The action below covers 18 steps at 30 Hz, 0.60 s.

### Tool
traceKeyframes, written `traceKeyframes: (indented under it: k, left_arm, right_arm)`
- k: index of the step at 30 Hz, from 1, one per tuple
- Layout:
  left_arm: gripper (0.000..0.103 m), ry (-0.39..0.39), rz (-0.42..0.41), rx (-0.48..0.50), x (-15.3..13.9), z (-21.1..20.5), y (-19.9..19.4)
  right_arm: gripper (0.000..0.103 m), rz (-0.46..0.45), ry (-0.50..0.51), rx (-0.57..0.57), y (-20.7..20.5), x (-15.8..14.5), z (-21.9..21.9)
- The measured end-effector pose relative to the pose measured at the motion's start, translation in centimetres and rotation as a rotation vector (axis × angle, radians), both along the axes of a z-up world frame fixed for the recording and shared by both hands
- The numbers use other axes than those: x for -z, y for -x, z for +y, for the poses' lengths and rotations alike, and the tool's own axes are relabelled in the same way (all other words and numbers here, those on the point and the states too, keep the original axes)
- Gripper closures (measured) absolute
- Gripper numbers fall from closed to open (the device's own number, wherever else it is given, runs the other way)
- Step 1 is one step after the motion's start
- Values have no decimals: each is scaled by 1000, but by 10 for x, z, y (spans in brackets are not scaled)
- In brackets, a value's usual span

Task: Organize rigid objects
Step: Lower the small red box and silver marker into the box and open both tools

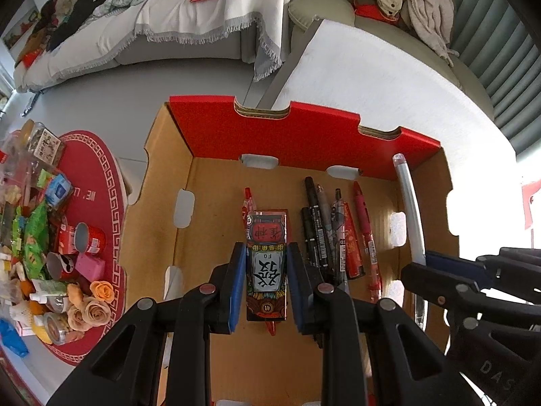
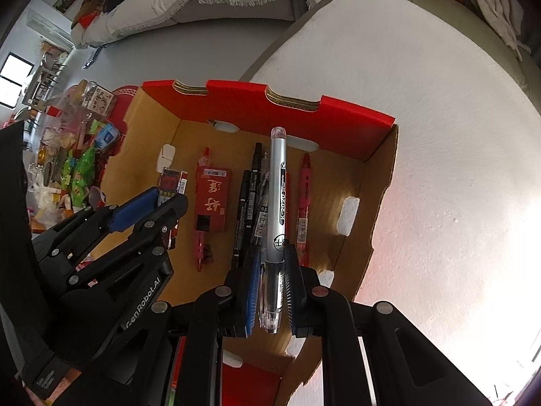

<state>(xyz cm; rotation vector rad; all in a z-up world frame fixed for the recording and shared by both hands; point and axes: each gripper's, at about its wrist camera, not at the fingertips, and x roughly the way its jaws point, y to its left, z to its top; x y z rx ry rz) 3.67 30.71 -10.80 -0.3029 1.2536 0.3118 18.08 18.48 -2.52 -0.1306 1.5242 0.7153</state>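
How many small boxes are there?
2: a patterned box in the left gripper; a red box lying on a red pen in the cardboard tray. More may be hidden.

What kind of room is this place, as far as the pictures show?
Probably a home living room: a sofa under a white fringed throw, clothes piled on an armchair, and a low table crowded with snacks.

My cardboard box [image 1: 216, 135] sits on the padded table [image 1: 389, 77], its far wall toward the sofa [image 1: 189, 23], with the round mat [image 1: 98, 199] of clutter off its left side; inside, a row of pens [image 1: 324, 230] lies on the floor toward the right wall, pointing at the far wall. My left gripper [image 1: 266, 284] holds the small carton [image 1: 267, 264] left of those pens; my right gripper [image 2: 272, 287] holds the marker [image 2: 278, 196] above the row, near the right wall.
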Motion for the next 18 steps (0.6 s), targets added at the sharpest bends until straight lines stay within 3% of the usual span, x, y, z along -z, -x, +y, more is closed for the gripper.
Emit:
traceKeyframes:
  k: [13, 18]
  left_arm:
    - [77, 19, 47, 26, 21, -11, -9]
    - [77, 20, 61, 30, 28, -14, -13]
  right_arm:
    - [88, 41, 81, 6, -3, 36, -10]
    - [88, 39, 72, 5, -2, 35, -11]
